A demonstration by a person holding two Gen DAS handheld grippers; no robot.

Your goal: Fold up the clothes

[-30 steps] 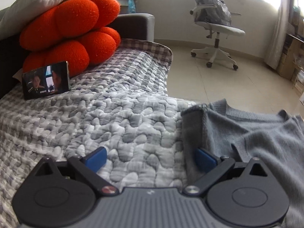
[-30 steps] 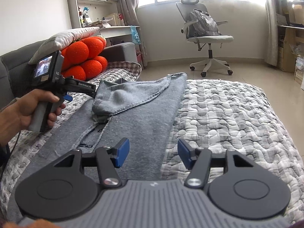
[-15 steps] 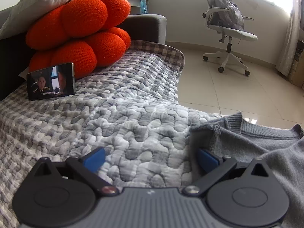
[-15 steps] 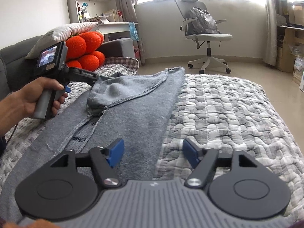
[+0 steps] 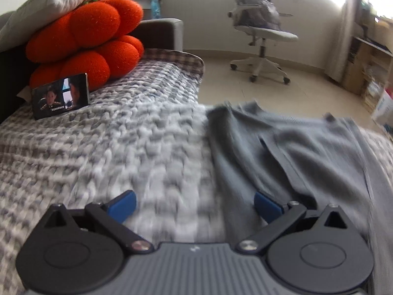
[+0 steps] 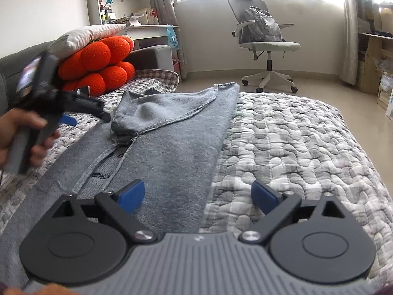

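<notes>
Closest to me, my right gripper has just been opening its jaws and they now stand wide, nothing pinched; the folded edge of the grey sweater runs under the gap between its blue pads. My left gripper is spread just as wide and holds nothing, its right pad over the sweater's near edge and its left pad over the quilt. That view is smeared with motion, so I cannot tell whether either pad touches cloth.

The sweater lies flat along the quilted bed, one side already laid over the body, with a bunched sleeve or collar lump near its far end. In the right view my left hand grips its tool just beside that lump.

Beyond sit the phone, the orange cushion, and the office chair on the floor past the bed.

The risk I see: a hurried left pad could drag the loose knit and undo the fold, or pinch quilt along with it. The lump, left unsmoothed, would make the next fold crooked.
</notes>
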